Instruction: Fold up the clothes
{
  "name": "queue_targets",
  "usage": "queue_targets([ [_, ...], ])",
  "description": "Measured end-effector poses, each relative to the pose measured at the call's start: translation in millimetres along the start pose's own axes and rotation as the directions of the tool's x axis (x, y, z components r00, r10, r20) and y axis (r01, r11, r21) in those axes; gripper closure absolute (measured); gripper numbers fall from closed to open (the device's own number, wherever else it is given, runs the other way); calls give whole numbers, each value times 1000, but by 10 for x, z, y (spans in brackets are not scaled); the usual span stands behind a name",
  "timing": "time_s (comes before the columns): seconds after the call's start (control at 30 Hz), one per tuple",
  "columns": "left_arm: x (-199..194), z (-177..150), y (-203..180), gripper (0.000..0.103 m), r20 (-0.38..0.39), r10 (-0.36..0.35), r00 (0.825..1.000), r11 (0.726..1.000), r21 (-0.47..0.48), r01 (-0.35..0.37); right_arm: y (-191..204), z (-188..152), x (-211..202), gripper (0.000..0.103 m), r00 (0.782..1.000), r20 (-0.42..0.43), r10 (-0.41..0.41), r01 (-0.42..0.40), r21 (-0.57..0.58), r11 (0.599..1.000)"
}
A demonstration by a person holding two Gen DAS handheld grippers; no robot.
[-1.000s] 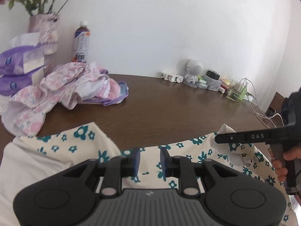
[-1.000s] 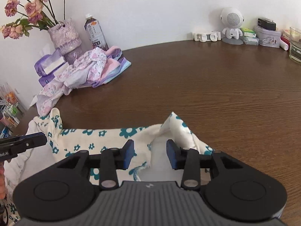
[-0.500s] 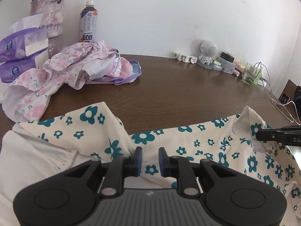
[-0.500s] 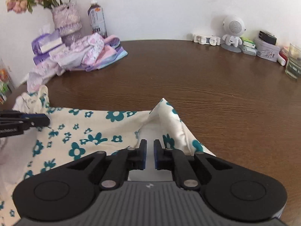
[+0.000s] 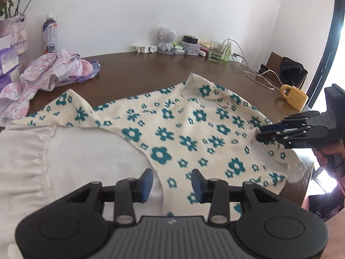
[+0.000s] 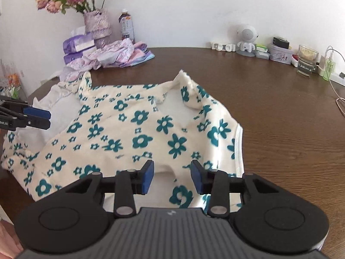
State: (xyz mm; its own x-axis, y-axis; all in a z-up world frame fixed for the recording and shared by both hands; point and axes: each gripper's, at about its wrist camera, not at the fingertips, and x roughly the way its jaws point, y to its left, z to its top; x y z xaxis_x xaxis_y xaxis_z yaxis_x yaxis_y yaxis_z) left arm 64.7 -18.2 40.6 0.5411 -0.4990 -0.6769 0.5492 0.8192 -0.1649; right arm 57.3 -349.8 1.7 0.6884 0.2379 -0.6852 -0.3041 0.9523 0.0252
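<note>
Floral top (image 5: pixel 185 129) lies spread on the brown worktop (image 6: pixel 280 112), cream with teal flowers, reaching to the near edge. White garment (image 5: pixel 43 151) sits partly under it on the left.

Left gripper (image 5: pixel 172 182): jaws open, blue pads wide apart, above the top's lower hem, nothing between them. Right gripper (image 6: pixel 172 177): jaws likewise open, above the top's near edge, empty.

Cross-views disagree a bit. From the left wrist the right gripper (image 5: pixel 264 132) shows side-on at the top's right edge, tips at or touching the fabric there; finger separation not readable from that angle. A hand (image 5: pixel 330 153) is on its handle. From the right wrist the left gripper (image 6: pixel 39 118) pokes in from the left over the white garment, fingers stacked in profile.

Left wrist only: yellow mug (image 5: pixel 294 99) lying on its side near the worktop's right edge, black object (image 5: pixel 292 73) by a brown stand, white cable (image 5: pixel 254 73) along the back.

Right wrist only: full vase of dried roses (image 6: pixel 97 28), purple tissue packs (image 6: pixel 78 49), collar opening of the top (image 6: pixel 176 108) with white inside showing.

Both views: pink floral clothes pile (image 5: pixel 51 73), drink bottle (image 6: pixel 127 27), small white robot figure (image 6: pixel 246 38), glass (image 6: pixel 307 60) at the back wall.
</note>
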Motion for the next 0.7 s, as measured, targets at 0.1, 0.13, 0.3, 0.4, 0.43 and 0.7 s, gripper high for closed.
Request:
queue_targets([
  [0.1,-98,-156,-9,70,3,7,1000,1000,-15,-7,115,-51,67,97,997,-49,-57,51,-108,993],
  [0.13,-131,-208,-12,71,4,10,1000,1000,-19,-10,128,-60,63,98,996,-59,-71,62,-133,989],
  [0.3,-294,-468,-26,71,8,22,1000,999,-44,-22,134,-81,-103,94,994,-63,-94,85,-129,988],
  [0.4,-416,-505,-30,67,22,43,999,999,-31,-42,278,-104,-372,86,1000,5,17,-17,-68,998],
  [0.43,-455,-519,-35,65,26,53,998,998,-26,-52,350,-130,-444,84,998,19,64,-62,-59,996],
  [0.7,-532,-751,-72,66,15,138,990,990,20,-139,572,-409,-343,75,988,-30,151,-146,115,982],
])
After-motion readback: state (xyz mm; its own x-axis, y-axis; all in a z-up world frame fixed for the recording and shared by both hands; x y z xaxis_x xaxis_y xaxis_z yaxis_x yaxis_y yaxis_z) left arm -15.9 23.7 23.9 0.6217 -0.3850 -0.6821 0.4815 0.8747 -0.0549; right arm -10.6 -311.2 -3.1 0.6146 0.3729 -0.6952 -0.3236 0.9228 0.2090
